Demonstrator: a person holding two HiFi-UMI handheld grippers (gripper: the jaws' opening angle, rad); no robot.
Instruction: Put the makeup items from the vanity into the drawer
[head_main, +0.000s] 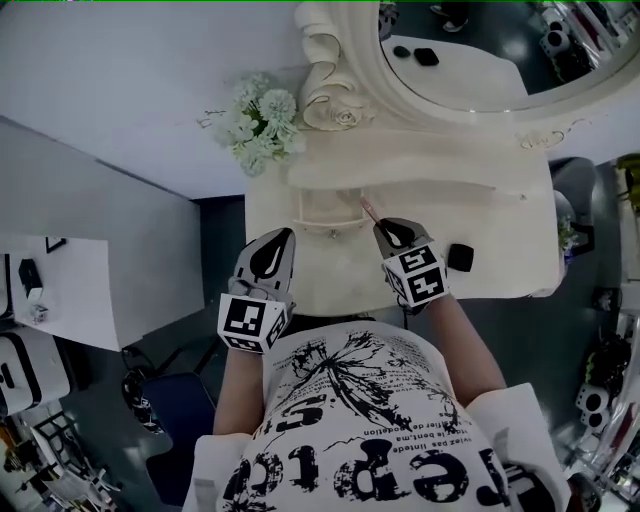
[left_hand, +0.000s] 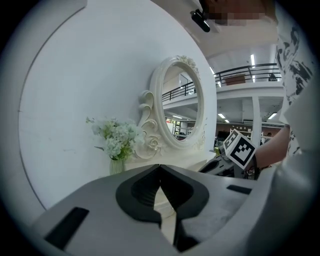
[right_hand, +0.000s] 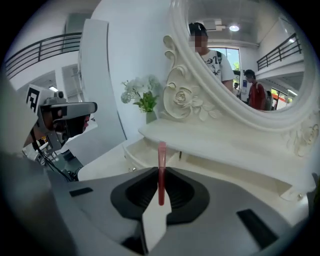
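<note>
Stick (right_hand: 161, 162), slim and glossy pink, clamped in right tool (right_hand: 160, 172), tilted down over smooth cream counter (head_main: 490, 225); left tool (left_hand: 160, 172), jaws together, empty.

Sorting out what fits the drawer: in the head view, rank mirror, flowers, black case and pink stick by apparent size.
1. mirror, though cut off by the picture edge.
2. flowers.
3. black case.
4. pink stick, pinched in the right claw, so part of it is hidden; only a thin sliver shows.
</note>
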